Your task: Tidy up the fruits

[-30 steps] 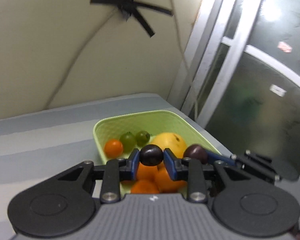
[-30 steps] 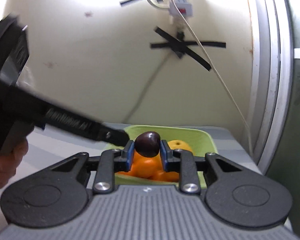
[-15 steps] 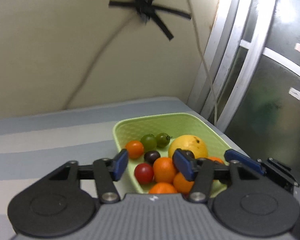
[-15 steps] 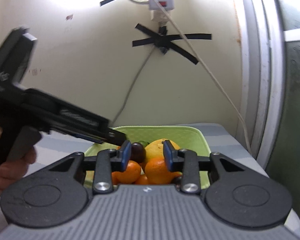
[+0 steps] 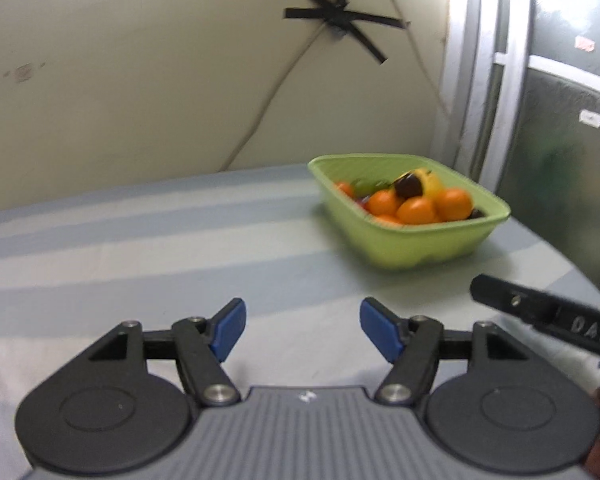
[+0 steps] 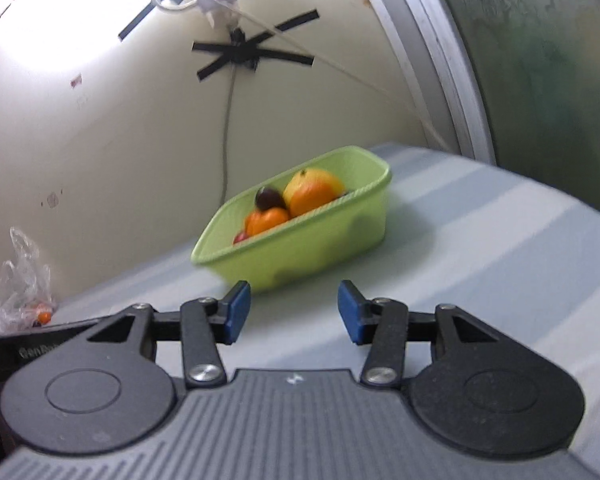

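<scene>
Green plastic basket point(image 5: 412, 236) holds oranges point(image 5: 416, 210) and probably plums; short of it, left tool point(image 5: 302, 330) and right tool point(image 6: 294, 312) are opening, empty.

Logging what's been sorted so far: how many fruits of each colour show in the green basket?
Orange: 5
Dark purple: 2
Yellow: 1
Red: 1
Green: 1, blurred, maybe more
Total: at least 10 visible; others may lie hidden underneath.
</scene>
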The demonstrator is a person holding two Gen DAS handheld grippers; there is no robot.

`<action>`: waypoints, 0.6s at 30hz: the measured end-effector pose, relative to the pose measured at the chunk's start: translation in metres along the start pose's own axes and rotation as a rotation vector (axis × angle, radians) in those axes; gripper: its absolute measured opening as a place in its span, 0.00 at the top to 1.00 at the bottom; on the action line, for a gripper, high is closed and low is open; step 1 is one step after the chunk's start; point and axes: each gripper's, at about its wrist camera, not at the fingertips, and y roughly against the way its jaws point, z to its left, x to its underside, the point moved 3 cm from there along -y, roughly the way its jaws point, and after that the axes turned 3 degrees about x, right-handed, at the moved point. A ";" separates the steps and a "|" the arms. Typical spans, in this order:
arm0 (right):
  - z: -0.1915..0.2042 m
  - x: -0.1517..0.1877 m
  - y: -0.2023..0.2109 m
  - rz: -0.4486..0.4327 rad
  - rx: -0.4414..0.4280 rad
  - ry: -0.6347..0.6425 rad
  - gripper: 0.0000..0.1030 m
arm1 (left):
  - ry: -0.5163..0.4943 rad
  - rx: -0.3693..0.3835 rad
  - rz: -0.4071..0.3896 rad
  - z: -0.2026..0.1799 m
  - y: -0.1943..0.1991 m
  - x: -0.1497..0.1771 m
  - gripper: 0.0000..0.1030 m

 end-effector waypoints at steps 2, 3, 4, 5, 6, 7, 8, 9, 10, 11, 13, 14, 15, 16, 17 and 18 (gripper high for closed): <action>0.003 0.004 0.000 0.032 -0.015 -0.030 0.50 | 0.002 -0.021 -0.002 0.003 0.005 0.007 0.12; 0.004 0.006 -0.001 0.044 -0.019 -0.039 0.50 | -0.003 -0.034 -0.010 0.004 0.008 0.010 0.10; 0.006 0.009 -0.001 0.046 -0.015 -0.037 0.50 | -0.009 -0.047 -0.016 0.004 0.010 0.012 0.08; 0.008 0.011 0.003 0.035 -0.007 -0.025 0.50 | -0.019 -0.059 -0.023 0.003 0.012 0.014 0.05; 0.010 0.010 0.004 0.016 -0.006 -0.014 0.49 | -0.027 -0.070 -0.028 0.003 0.013 0.016 0.04; 0.010 0.010 0.004 0.008 -0.009 -0.014 0.48 | -0.029 -0.076 -0.030 0.004 0.013 0.019 0.02; 0.009 0.010 0.003 0.011 -0.010 -0.016 0.46 | -0.024 -0.081 -0.027 0.004 0.012 0.022 0.02; 0.008 0.010 0.002 0.016 -0.009 -0.021 0.46 | -0.016 -0.083 -0.019 0.005 0.010 0.024 0.02; 0.006 0.009 0.001 0.022 -0.010 -0.029 0.46 | -0.009 -0.087 -0.007 0.005 0.007 0.027 0.01; 0.004 0.009 0.000 0.030 -0.011 -0.039 0.46 | -0.002 -0.086 0.001 0.006 0.008 0.029 0.01; 0.000 0.009 -0.002 0.045 -0.009 -0.064 0.46 | -0.007 -0.101 -0.033 0.007 0.014 0.029 0.00; -0.001 0.009 -0.001 0.048 -0.010 -0.072 0.46 | -0.013 -0.111 -0.038 0.006 0.015 0.030 0.00; -0.002 0.009 -0.001 0.052 -0.011 -0.079 0.46 | -0.017 -0.110 -0.036 0.005 0.015 0.031 0.00; -0.002 0.010 -0.001 0.053 -0.012 -0.080 0.46 | -0.019 -0.110 -0.035 0.005 0.016 0.032 0.00; -0.001 0.010 -0.001 0.053 -0.011 -0.078 0.46 | -0.021 -0.118 -0.037 0.004 0.016 0.033 0.00; 0.000 0.010 -0.001 0.053 -0.008 -0.072 0.45 | -0.022 -0.120 -0.039 0.004 0.016 0.033 0.00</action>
